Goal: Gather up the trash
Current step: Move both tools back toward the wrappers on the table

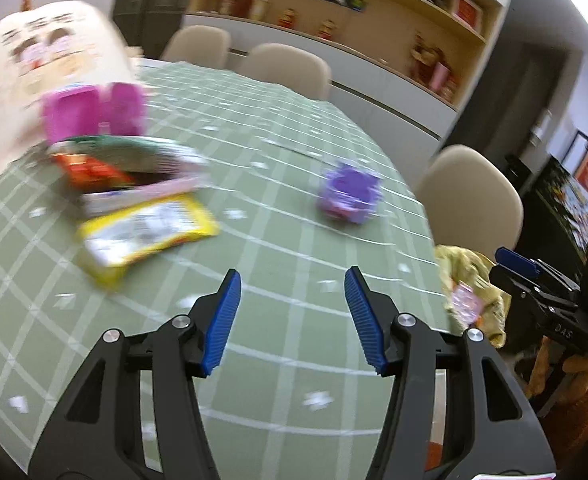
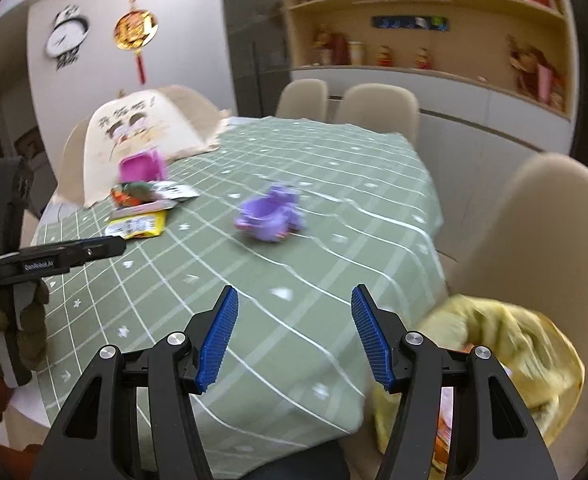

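dining room, green checked tablecloth [image 2: 333,220], trash collection part done.
left gripper [image 1: 292,316] and right gripper [image 2: 294,336]: jaws released, nothing between the pads, both above the near table edge. yellow trash bag [image 2: 505,344] hangs open at the table's right edge, beside a beige chair [image 2: 541,216], with at least one pink wrapper [image 1: 465,302] inside. left on the cloth: yellow packet [image 1: 150,232], a blurred heap of wrappers [image 1: 126,164] just behind it, magenta container [image 1: 94,114] by the cream printed bag [image 1: 46,64], and purple box [image 1: 349,192] alone mid-table. judged: most pieces remain uncollected.
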`<action>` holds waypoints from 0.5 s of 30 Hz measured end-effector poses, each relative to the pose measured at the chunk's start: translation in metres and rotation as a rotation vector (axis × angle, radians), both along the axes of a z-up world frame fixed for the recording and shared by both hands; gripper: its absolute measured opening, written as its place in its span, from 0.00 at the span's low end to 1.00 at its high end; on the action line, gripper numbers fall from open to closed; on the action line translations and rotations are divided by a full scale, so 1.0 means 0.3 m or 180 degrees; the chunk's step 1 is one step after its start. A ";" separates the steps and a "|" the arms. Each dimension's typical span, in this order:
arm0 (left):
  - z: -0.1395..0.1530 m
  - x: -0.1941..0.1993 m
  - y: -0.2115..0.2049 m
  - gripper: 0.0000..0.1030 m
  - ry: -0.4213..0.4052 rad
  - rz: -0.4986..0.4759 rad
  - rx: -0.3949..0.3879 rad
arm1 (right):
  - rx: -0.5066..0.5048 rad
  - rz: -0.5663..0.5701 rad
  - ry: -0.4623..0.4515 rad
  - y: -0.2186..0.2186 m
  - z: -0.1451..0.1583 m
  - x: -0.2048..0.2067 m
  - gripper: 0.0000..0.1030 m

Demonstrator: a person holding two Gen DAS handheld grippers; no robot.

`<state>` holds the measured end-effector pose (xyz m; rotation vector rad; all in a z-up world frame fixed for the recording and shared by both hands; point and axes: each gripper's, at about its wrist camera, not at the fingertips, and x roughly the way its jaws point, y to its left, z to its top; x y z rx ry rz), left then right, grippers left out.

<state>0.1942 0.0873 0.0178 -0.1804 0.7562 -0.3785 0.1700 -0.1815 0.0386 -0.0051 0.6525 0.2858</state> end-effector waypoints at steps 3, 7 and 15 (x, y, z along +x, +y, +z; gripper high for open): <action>-0.001 -0.005 0.136 0.51 -0.0025 0.0206 -0.0008 | 0.0004 0.0147 -0.0013 0.097 0.016 0.025 0.54; -0.017 0.008 0.301 0.55 -0.0017 0.0508 -0.0014 | -0.0053 0.0212 0.0011 0.206 0.021 0.070 0.54; -0.057 0.163 0.444 0.55 0.0192 0.0647 -0.0071 | -0.0298 0.0306 0.0178 0.316 -0.055 0.146 0.54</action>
